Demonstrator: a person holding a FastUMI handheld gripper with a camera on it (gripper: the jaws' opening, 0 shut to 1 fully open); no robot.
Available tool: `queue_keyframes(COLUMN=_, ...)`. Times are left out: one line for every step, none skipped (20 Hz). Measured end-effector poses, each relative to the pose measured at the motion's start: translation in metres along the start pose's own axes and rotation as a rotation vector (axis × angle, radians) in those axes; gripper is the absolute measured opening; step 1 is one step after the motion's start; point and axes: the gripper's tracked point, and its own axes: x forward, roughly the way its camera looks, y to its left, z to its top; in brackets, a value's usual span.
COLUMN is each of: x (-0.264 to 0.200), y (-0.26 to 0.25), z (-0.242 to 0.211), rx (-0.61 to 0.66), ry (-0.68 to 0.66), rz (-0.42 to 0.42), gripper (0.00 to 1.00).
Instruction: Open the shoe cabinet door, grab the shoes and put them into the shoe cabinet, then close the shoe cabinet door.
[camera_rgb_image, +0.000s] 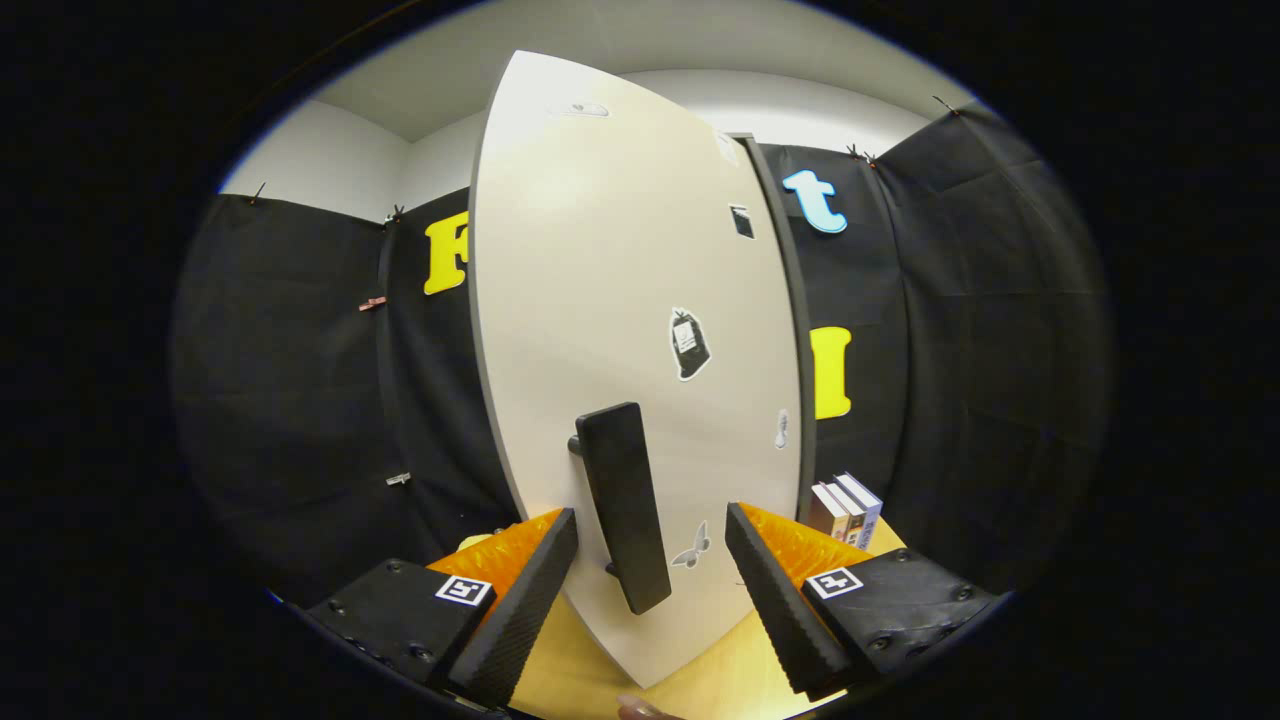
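A pale shoe cabinet door (620, 330) stands at the centre of the frame, bowed by the lens, with the handheld gripper (650, 580) facing it from the bottom. Its two fingers are spread wide, one at lower left and one at lower right, and neither touches anything. A dark, flat bar handle (623, 505) is mounted upright on the door's lower half; it sits between the fingers and just ahead of them, clear of both.

Several small stickers dot the door: a black tag-shaped sticker (688, 343) at mid height right of centre, a small dark square (741, 221) higher up near the right edge, a pale butterfly (692, 550) low down beside the handle, and faint marks near the top and right side. The door's dark edge (790, 320) runs down its right side.

Black cloth (300, 380) lines the booth on both sides of the frame, pinned up by small clips, with a white wall (320, 160) and ceiling showing above it in the upper part of the picture. A light wooden surface (720, 680) shows at the bottom, below the door and between the fingers. On it, at lower right just beyond the right finger, a few books (846, 508) stand upright together. A fingertip (640, 709) of the person holding the tool peeks in at the very bottom centre.
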Motion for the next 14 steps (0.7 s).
queue_keyframes(x=0.006, y=0.01, z=-0.001, rx=-0.003, ry=0.0, rz=0.016, gripper=0.98)
queue_keyframes(x=0.011, y=0.021, z=-0.003, rx=-0.006, ry=-0.002, rz=0.029, gripper=0.98)
queue_keyframes(x=0.016, y=0.03, z=-0.004, rx=-0.009, ry=-0.002, rz=0.041, gripper=0.98)
queue_keyframes(x=0.02, y=0.038, z=-0.006, rx=-0.01, ry=0.0, rz=0.051, gripper=0.98)
queue_keyframes(x=0.024, y=0.046, z=-0.007, rx=-0.011, ry=0.002, rz=0.058, gripper=0.98)
queue_keyframes(x=0.028, y=0.052, z=-0.008, rx=-0.012, ry=0.002, rz=0.063, gripper=0.98)
queue_keyframes(x=0.032, y=0.057, z=-0.009, rx=-0.013, ry=0.002, rz=0.065, gripper=0.98)
queue_keyframes(x=0.035, y=0.062, z=-0.01, rx=-0.013, ry=-0.001, rz=0.066, gripper=0.98)
queue_keyframes(x=0.037, y=0.066, z=-0.009, rx=-0.013, ry=-0.005, rz=0.066, gripper=0.98)
queue_keyframes(x=0.039, y=0.07, z=-0.008, rx=-0.015, ry=-0.008, rz=0.065, gripper=0.98)
queue_keyframes(x=0.041, y=0.074, z=-0.009, rx=-0.016, ry=-0.01, rz=0.064, gripper=0.98)
queue_keyframes(x=0.043, y=0.077, z=-0.01, rx=-0.019, ry=-0.011, rz=0.061, gripper=0.98)
queue_keyframes(x=0.044, y=0.08, z=-0.01, rx=-0.021, ry=-0.012, rz=0.058, gripper=0.98)
queue_keyframes(x=0.045, y=0.084, z=-0.011, rx=-0.024, ry=-0.012, rz=0.054, gripper=0.98)
